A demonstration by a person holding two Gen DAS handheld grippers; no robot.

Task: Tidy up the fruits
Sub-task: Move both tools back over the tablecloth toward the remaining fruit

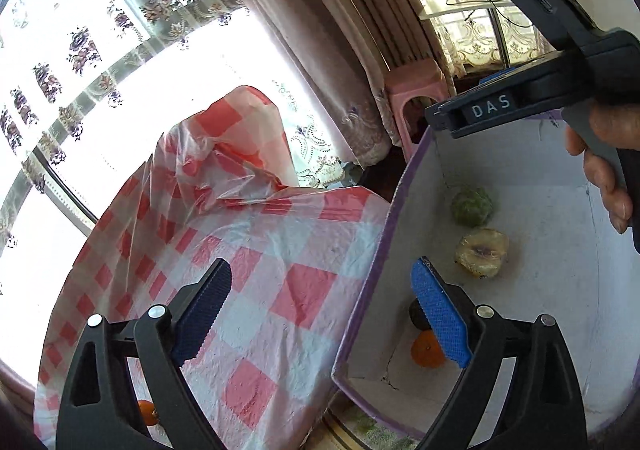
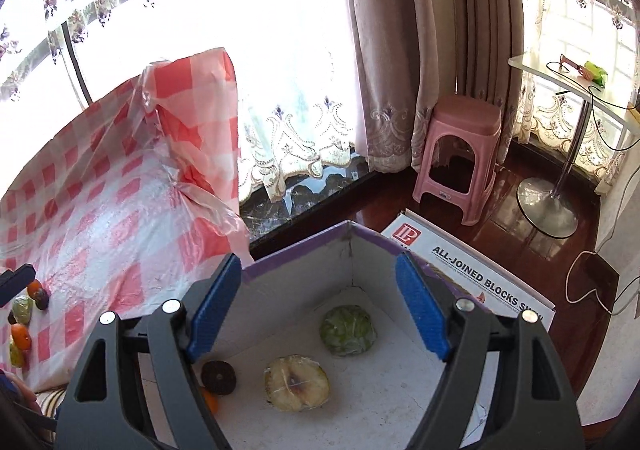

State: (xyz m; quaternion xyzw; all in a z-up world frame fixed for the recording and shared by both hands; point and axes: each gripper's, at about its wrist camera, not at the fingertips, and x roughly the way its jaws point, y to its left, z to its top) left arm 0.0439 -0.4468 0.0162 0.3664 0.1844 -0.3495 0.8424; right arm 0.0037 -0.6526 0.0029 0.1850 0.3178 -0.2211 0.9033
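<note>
Left wrist view: the left tool point(image 1: 320, 314) hangs released, gripping nothing, above the red-and-white checked plastic cloth point(image 1: 280, 250) and the purple-rimmed cardboard box point(image 1: 360, 290). Inside the box lie a wrapped green fruit point(image 1: 472, 205), a wrapped pale halved fruit point(image 1: 482, 252) and a small orange fruit point(image 1: 426, 350).

Right wrist view: the right tool point(image 2: 320, 310) is released over the box point(image 2: 296, 250); a dark round fruit point(image 2: 218, 377) lies near its left wall.

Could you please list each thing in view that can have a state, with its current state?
Left hand-held gripper: open, holding nothing.
Right hand-held gripper: open, holding nothing.
Box: open-topped, four fruits lying inside.
Green fruit: wrapped in film, in the box.
Halved pale fruit: wrapped, cut face up.
Tablecloth: spread out, far edge lifted.
</note>
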